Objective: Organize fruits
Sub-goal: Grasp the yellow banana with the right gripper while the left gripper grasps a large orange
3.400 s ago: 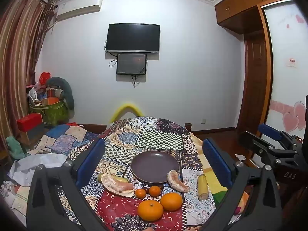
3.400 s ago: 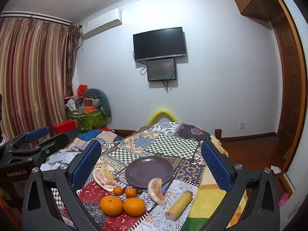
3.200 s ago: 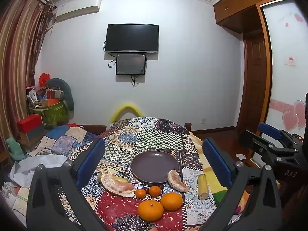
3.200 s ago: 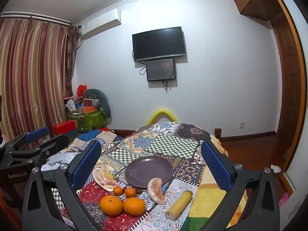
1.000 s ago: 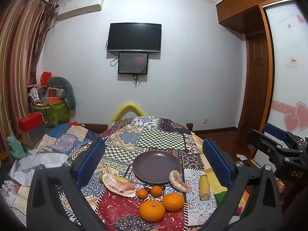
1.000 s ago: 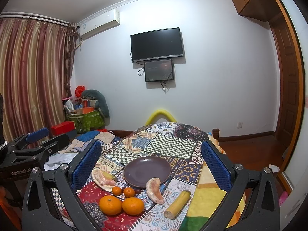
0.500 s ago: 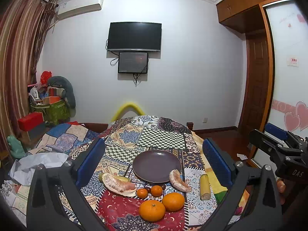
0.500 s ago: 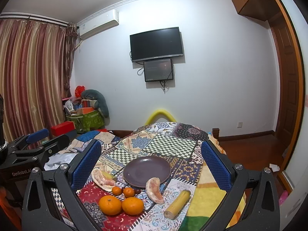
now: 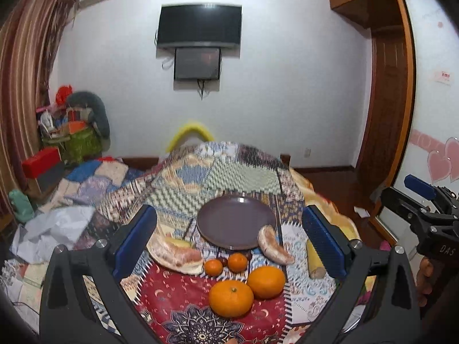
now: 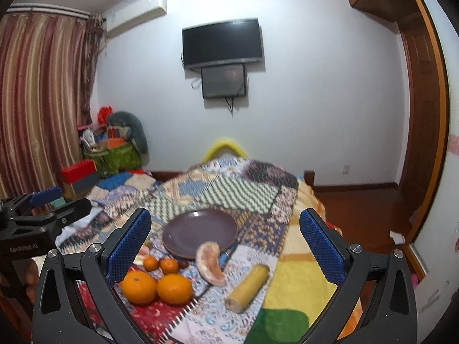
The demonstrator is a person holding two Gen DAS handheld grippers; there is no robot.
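An empty purple plate (image 9: pixel 235 222) (image 10: pixel 200 233) sits on a patchwork cloth. In front of it lie two large oranges (image 9: pixel 231 298) (image 10: pixel 173 288), two small tangerines (image 9: pixel 237 262) (image 10: pixel 168 265), a dark small fruit, two pomelo segments (image 9: pixel 274 246) (image 10: pixel 210 263) and a yellow corn piece (image 9: pixel 313 262) (image 10: pixel 248 284). The bigger pomelo segment (image 9: pixel 176 253) lies left of the plate. My left gripper (image 9: pixel 229 240) is open above the fruit, holding nothing. My right gripper (image 10: pixel 225 243) is open too, hanging above the plate and pomelo segment.
The cloth-covered table (image 9: pixel 218 172) drops off on the right toward a wooden floor (image 10: pixel 364 215). Crumpled white paper (image 9: pixel 54 226) and quilts lie at left, with a green basket (image 10: pixel 114 157) and red box (image 10: pixel 79 172) by the curtain. A yellow chair back (image 10: pixel 225 146) stands behind the table.
Both grippers have tilted and moved slightly down toward the table; the fruit now sits higher and closer in both views. Nothing on the table has moved.
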